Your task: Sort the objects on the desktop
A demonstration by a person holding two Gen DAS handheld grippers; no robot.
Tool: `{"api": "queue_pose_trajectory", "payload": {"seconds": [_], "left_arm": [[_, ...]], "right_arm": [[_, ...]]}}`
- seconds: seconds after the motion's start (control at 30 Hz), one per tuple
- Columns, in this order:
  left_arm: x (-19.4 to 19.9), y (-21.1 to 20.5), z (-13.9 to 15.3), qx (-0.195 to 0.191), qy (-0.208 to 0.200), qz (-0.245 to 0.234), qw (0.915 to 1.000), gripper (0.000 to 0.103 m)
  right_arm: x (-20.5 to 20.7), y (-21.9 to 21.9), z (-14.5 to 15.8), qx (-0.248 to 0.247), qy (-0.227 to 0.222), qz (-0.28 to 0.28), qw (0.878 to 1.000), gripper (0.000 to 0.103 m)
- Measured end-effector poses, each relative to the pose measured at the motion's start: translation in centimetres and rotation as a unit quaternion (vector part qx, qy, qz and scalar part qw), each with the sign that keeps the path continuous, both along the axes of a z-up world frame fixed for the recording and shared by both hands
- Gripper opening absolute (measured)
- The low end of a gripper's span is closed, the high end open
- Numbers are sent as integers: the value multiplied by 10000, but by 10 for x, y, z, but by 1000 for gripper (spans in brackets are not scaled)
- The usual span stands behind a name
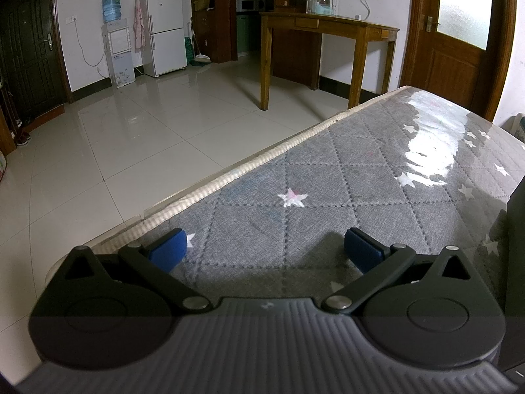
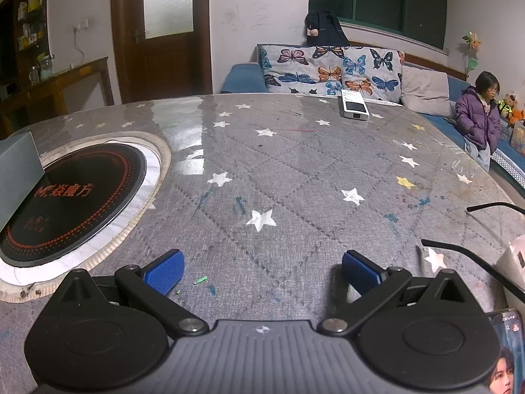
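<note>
My left gripper (image 1: 265, 246) is open above the grey star-patterned tablecloth (image 1: 328, 177), near the table's left edge, with nothing between its blue pads. My right gripper (image 2: 262, 271) is also open over the same cloth, empty. Black eyeglass arms (image 2: 472, 259) reach in from the right, beside a pale box (image 2: 512, 259). A phone (image 2: 507, 354) with a lit screen lies at the lower right corner. A small white device (image 2: 352, 107) rests far across the table. A dark grey box (image 2: 16, 177) stands at the left, on the edge of the black induction cooker (image 2: 72, 197).
A dark object (image 1: 515, 262) rises at the right border of the left wrist view. Beyond the table lie a tiled floor (image 1: 131, 124) and a wooden side table (image 1: 328, 29). A person in a purple jacket (image 2: 479, 121) sits on the sofa (image 2: 328, 69) behind the table.
</note>
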State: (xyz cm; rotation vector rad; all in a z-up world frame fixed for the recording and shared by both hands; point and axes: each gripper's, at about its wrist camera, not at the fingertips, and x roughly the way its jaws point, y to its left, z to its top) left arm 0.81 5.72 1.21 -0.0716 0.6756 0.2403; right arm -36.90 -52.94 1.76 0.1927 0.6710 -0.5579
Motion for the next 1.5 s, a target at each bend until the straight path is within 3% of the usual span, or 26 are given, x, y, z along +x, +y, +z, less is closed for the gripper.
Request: {"api": "queue_pose_trajectory", "payload": {"seconds": [1.5], "left_arm": [[16, -9, -1, 10, -4, -271, 9996, 103]], "right_arm": [[-1, 0, -1, -2, 0, -2, 10000, 103]]}}
